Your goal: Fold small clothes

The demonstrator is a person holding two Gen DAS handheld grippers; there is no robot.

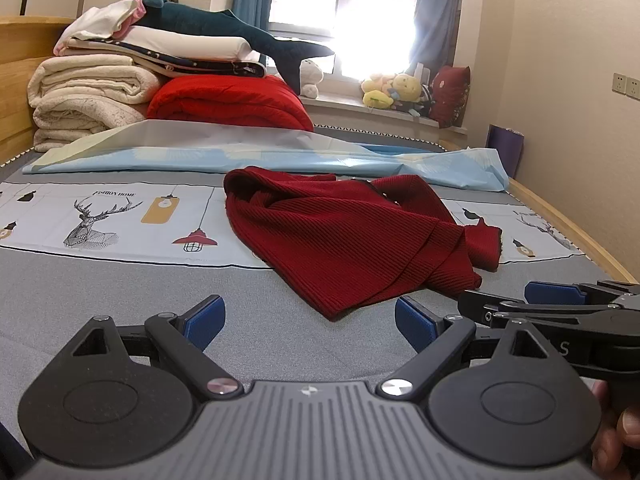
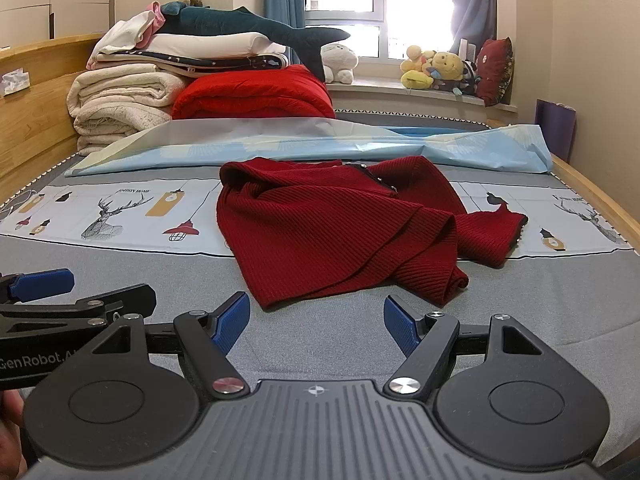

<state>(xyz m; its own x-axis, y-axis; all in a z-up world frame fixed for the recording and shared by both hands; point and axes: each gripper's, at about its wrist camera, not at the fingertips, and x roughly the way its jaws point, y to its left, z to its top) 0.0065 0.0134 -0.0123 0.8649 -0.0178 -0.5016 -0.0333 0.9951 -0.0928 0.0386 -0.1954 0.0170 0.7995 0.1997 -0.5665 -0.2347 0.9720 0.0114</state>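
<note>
A dark red ribbed knit garment [image 1: 344, 236] lies crumpled on the grey bed cover; it also shows in the right wrist view [image 2: 332, 232]. My left gripper [image 1: 310, 320] is open and empty, low over the bed just short of the garment's near corner. My right gripper [image 2: 316, 322] is open and empty, just short of the garment's near edge. The right gripper also shows at the right edge of the left wrist view [image 1: 560, 300], and the left gripper at the left edge of the right wrist view [image 2: 60, 292].
A light blue sheet [image 1: 280, 156] lies rumpled behind the garment. Folded blankets, a red quilt [image 1: 228, 104] and a plush shark are stacked at the back left. Plush toys [image 2: 436, 70] sit on the windowsill. A wooden bed rail [image 2: 600, 200] runs along the right.
</note>
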